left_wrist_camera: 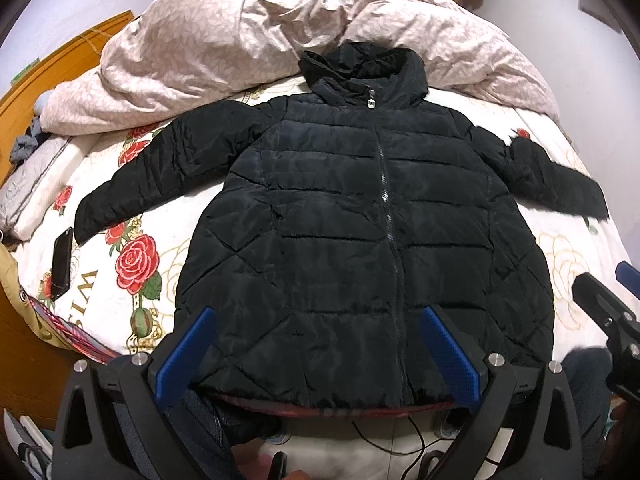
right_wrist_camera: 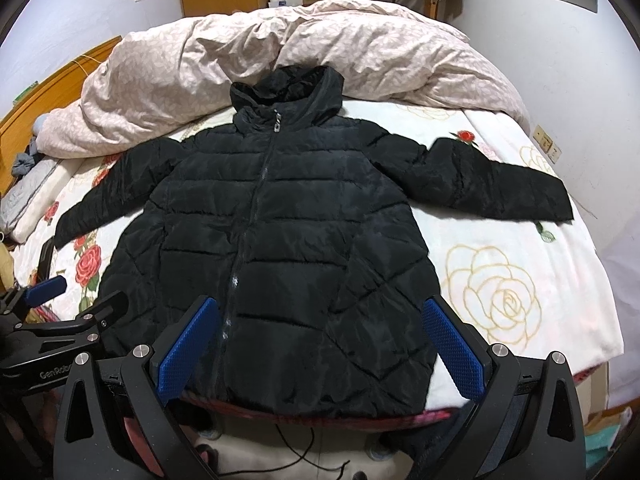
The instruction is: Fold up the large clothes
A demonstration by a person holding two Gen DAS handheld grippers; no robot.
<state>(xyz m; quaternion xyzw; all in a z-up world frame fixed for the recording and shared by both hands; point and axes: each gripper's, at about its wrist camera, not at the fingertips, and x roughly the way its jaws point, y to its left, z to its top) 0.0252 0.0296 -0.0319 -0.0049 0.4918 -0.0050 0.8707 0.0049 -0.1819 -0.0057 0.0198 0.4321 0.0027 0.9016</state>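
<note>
Left wrist view
- Jacket (left_wrist_camera: 340, 216): black, quilted, flat on the bed (left_wrist_camera: 576, 256), front up, zipped; hood (left_wrist_camera: 360, 66) toward the far end, touching the duvet (left_wrist_camera: 224, 52).
- Sleeves: both spread out to the sides, angled down toward the near edge.
- Hem: at the near edge of the bed, a red plaid strip showing under it.
- Left gripper (left_wrist_camera: 316, 354): jaws wide apart, nothing between them; blue pads (left_wrist_camera: 448, 354) hover over the hem area, contact cannot be told.
- Right gripper (left_wrist_camera: 608, 292): seen at the right edge, beside the jacket's lower corner; its spread cannot be told here.
- Phone (left_wrist_camera: 62, 262): dark, lying on the floral sheet just past the left sleeve's cuff.
- Pillow (left_wrist_camera: 36, 184): at the left edge, beside the headboard (left_wrist_camera: 72, 60).

Right wrist view
- Jacket (right_wrist_camera: 280, 240): same lay, zip (right_wrist_camera: 248, 216) running left of centre.
- Right gripper (right_wrist_camera: 318, 350): jaws wide, empty, over the hem's right half.
- Left gripper (right_wrist_camera: 80, 292): at the left edge, near the hem's left corner, fingers parted.
- Cable (right_wrist_camera: 296, 446): dark, on the floor below the bed's edge.
</note>
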